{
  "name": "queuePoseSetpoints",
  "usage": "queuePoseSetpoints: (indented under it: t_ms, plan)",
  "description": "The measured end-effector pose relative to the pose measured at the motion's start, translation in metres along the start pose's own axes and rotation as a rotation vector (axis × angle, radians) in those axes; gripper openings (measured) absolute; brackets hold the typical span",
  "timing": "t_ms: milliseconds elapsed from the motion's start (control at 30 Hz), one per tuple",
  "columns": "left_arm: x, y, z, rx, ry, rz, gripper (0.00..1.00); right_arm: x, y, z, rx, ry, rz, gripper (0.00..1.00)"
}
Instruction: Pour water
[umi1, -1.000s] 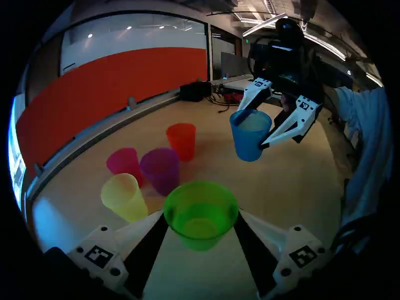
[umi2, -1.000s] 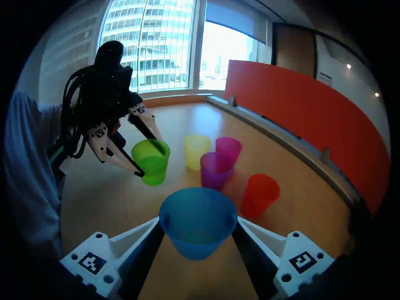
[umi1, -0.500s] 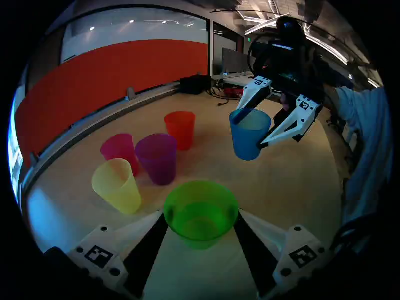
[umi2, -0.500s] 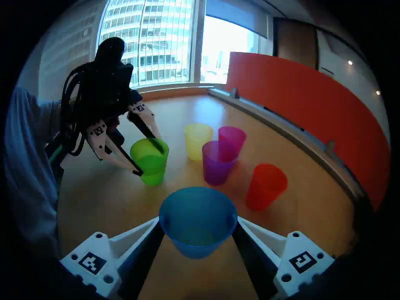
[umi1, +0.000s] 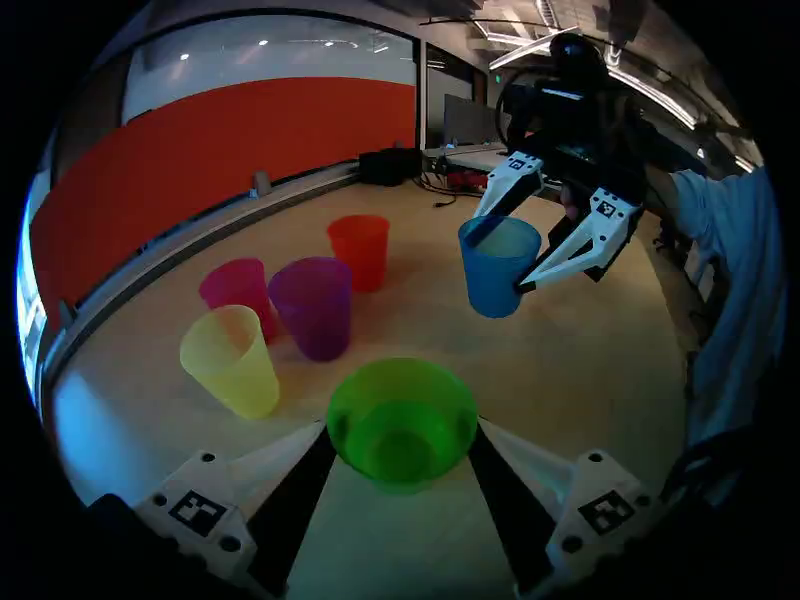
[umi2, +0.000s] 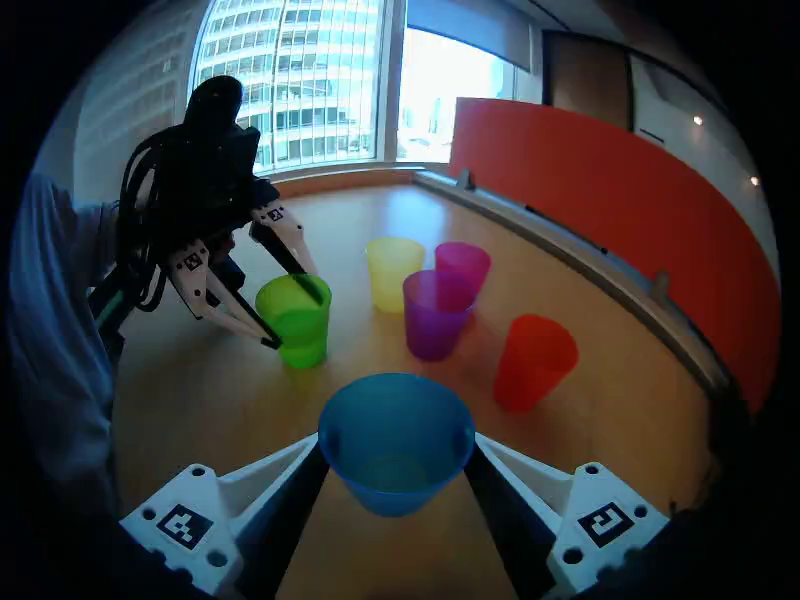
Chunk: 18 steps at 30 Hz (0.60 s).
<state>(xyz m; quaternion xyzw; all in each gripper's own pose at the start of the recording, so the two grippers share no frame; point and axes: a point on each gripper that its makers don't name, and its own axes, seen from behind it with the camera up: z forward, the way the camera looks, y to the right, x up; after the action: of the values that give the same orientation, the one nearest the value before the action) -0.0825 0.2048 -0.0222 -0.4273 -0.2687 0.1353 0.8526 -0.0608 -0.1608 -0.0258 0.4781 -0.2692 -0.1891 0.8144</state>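
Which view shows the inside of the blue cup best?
The right gripper view: the blue cup sits close in the right gripper, mouth toward the camera, so its bottom shows. The left gripper view shows it farther off, side-on: rim and outer wall.

My right gripper (umi2: 396, 452) clamps the blue cup (umi2: 396, 425) upright. Farther off, my left gripper (umi2: 291, 317) clamps the green cup (umi2: 298, 335), near the yellow cup (umi2: 393, 275) and purple cup (umi2: 433, 320).

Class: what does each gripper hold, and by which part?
Left gripper clamps the green cup by its side walls; right gripper clamps the blue cup likewise.
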Motion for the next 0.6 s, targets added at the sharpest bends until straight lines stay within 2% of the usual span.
queuePoseSetpoints:
  t_ms: [267,367,600]
  plan:
    - [-0.002,-0.001,-0.003,0.001,0.003,-0.019,0.88,-0.004,-0.002,0.003,-0.004,-0.007,-0.006,0.91]
    - [-0.002,-0.001,-0.005,0.003,0.006,-0.02,0.94,-0.005,-0.002,0.003,-0.007,-0.008,-0.007,0.91]
    - [-0.011,-0.002,-0.008,0.009,-0.022,-0.02,0.96,-0.013,-0.004,0.007,-0.01,-0.023,-0.013,0.91]
